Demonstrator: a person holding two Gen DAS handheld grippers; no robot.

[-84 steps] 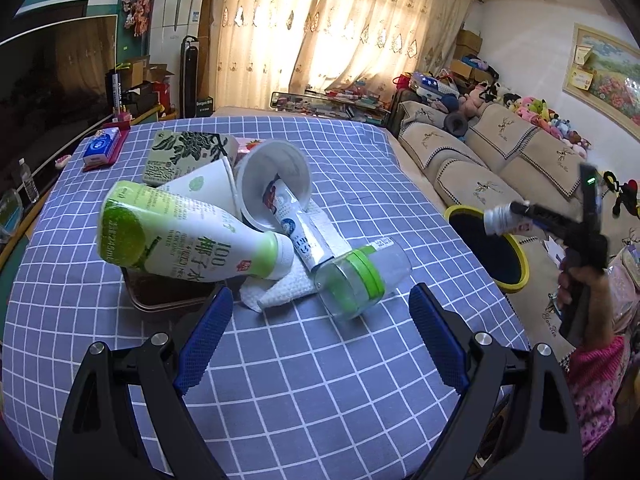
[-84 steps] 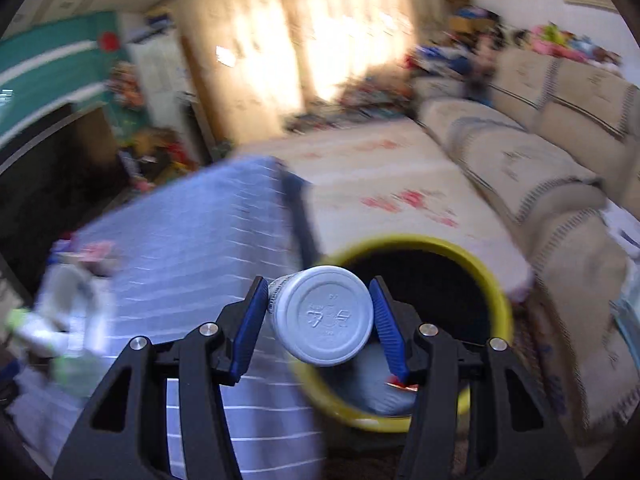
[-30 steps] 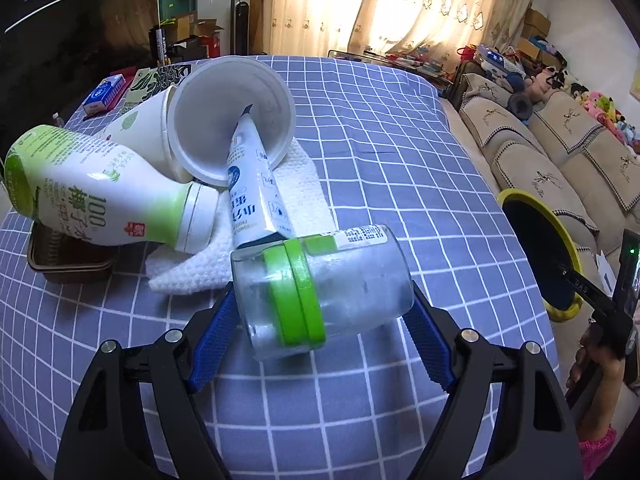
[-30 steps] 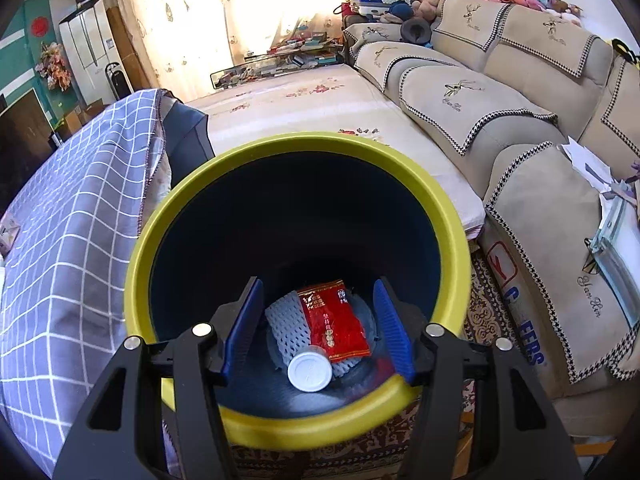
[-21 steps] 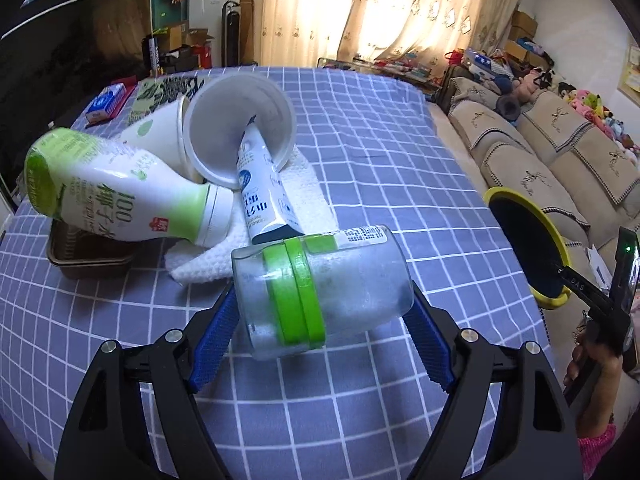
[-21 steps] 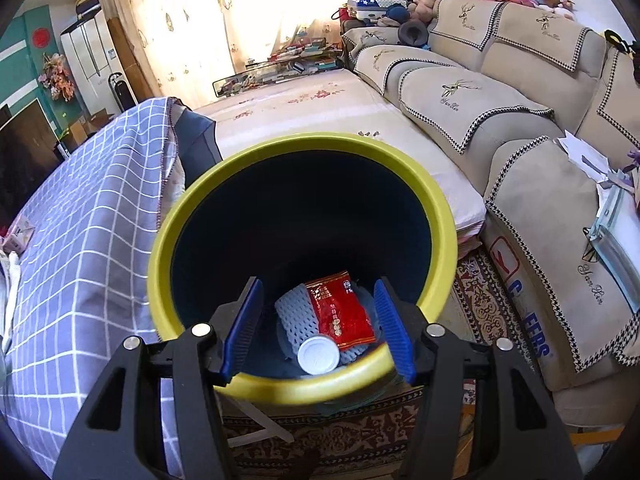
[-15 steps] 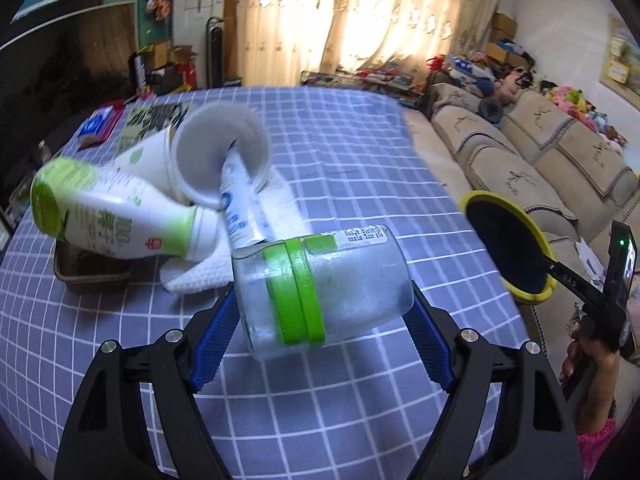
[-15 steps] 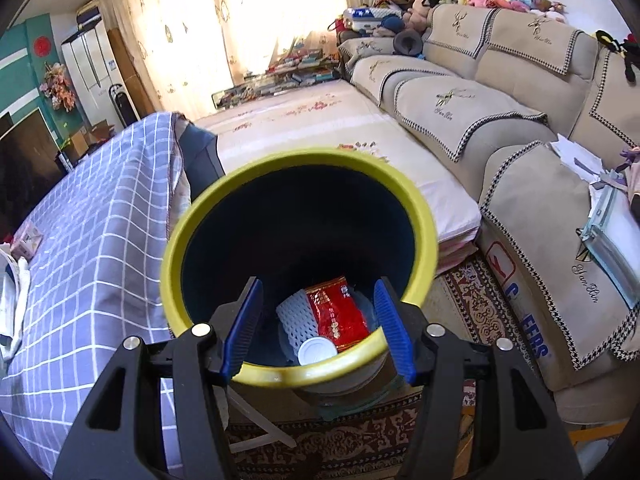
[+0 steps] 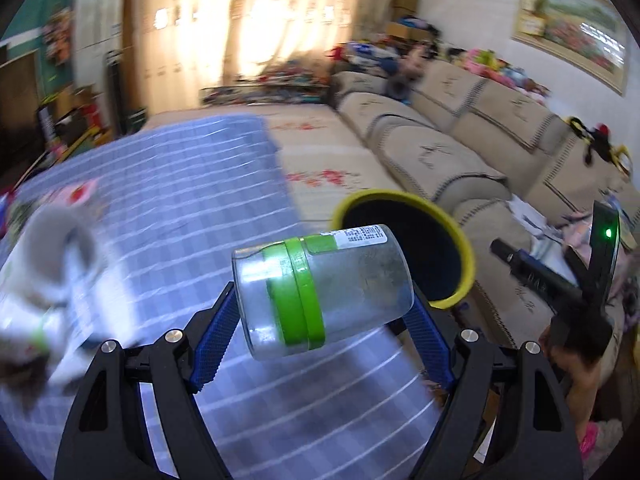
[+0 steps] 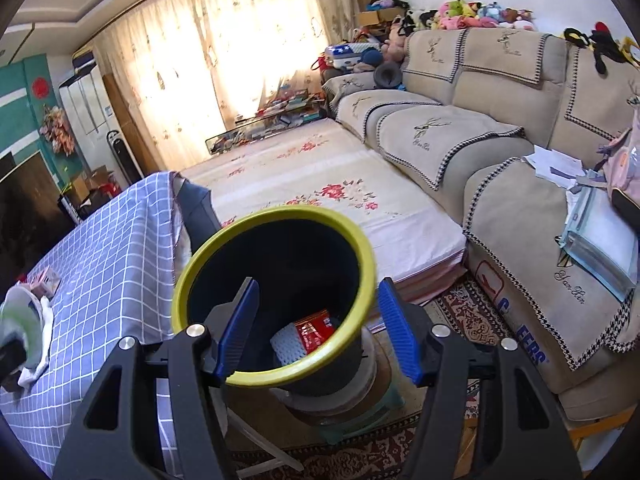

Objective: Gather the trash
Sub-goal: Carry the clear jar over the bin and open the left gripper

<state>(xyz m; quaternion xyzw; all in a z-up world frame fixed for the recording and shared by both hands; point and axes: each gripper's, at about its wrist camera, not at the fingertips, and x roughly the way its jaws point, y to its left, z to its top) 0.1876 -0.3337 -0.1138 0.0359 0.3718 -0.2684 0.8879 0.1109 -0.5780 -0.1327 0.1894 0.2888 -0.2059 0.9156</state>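
Blue checked tablecloth [image 9: 192, 184] beside beige sofa [image 10: 460, 136]; left tool [image 9: 322, 320] clamps jar [image 9: 324, 284], right tool [image 10: 318, 328] opening, empty

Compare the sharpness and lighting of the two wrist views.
Left wrist view: tablecloth and curtains are motion-smeared, while the held clear jar stays sharp. Right wrist view: crisp throughout, with the bin clear; the backlit curtains are blown out.

A clear jar [image 9: 324, 292] is showing a green band. The bin [image 10: 276, 300] is wearing a yellow rim around black, and the tablecloth [image 10: 104, 248] is showing white checks on blue-grey.
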